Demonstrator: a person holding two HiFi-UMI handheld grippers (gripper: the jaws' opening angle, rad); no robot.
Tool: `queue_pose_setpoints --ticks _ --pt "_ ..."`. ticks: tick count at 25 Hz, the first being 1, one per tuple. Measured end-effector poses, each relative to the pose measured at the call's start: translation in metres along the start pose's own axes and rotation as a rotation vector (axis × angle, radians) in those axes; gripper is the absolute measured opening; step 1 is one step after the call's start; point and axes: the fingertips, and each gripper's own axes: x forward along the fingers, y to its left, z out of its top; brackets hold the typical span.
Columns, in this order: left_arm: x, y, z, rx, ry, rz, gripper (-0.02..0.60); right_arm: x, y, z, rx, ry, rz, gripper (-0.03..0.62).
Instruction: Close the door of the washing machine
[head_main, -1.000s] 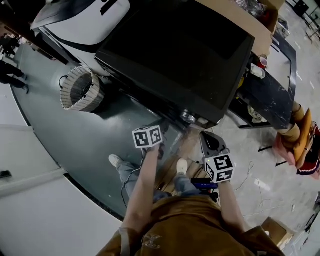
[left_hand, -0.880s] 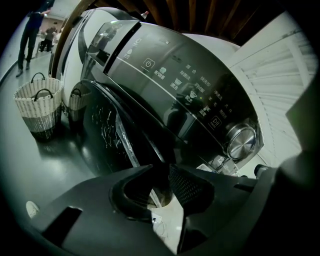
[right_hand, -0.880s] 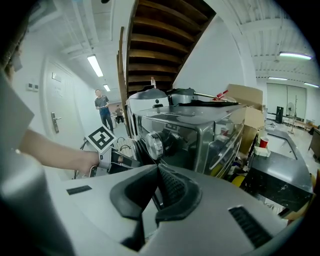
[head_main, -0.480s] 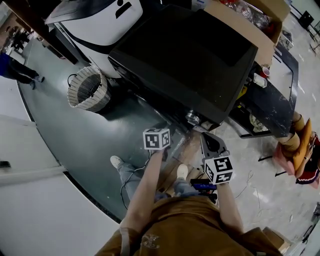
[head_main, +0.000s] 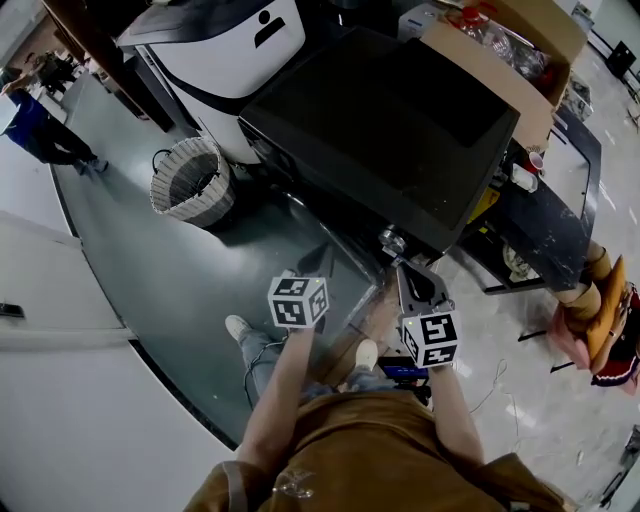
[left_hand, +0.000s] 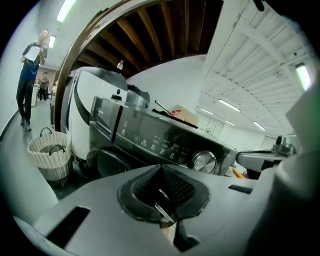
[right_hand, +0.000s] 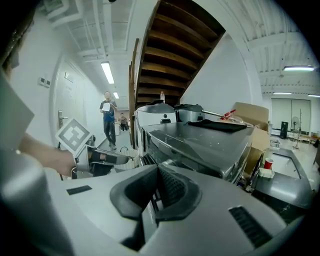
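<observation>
The black washing machine (head_main: 390, 120) stands in front of me, seen from above in the head view. Its control panel with a silver knob (left_hand: 203, 161) fills the left gripper view, and the dark round door (left_hand: 107, 161) lies below the panel, seemingly flush with the front. My left gripper (head_main: 312, 268) hovers before the machine's front, shut with nothing between its pads (left_hand: 172, 187). My right gripper (head_main: 415, 280) is level with the front right corner, also shut and empty. The right gripper view shows the machine's top (right_hand: 200, 137) and the left gripper (right_hand: 107, 159) beside it.
A wicker basket (head_main: 192, 180) stands on the floor left of the machine, next to a white appliance (head_main: 230, 50). A cardboard box (head_main: 500, 40) and a dark table (head_main: 540, 215) with a red cup (head_main: 537, 160) are to the right. A person (head_main: 40, 130) stands in the aisle.
My left gripper has lifted and rolled, drawing back from the machine's front. The right gripper has risen a little. The head view has shifted so the machine sits higher in the picture.
</observation>
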Motion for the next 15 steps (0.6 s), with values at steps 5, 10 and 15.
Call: queue_pose_setpoints --ticks 5,10,15 --pt "-0.040 -0.009 0.034 0.019 -0.116 0.002 0.025 -0.006 0.003 0.021 -0.031 -0.057 -0.018 0.012" --pt "-0.066 -0.018 0.055 0.050 -0.182 -0.007 0.025 -0.012 0.006 0.034 -0.050 -0.093 -0.027 0.012" --pt "-0.080 -0.017 0.066 0.050 -0.217 0.000 0.025 -0.018 0.010 0.041 -0.065 -0.105 -0.033 0.012"
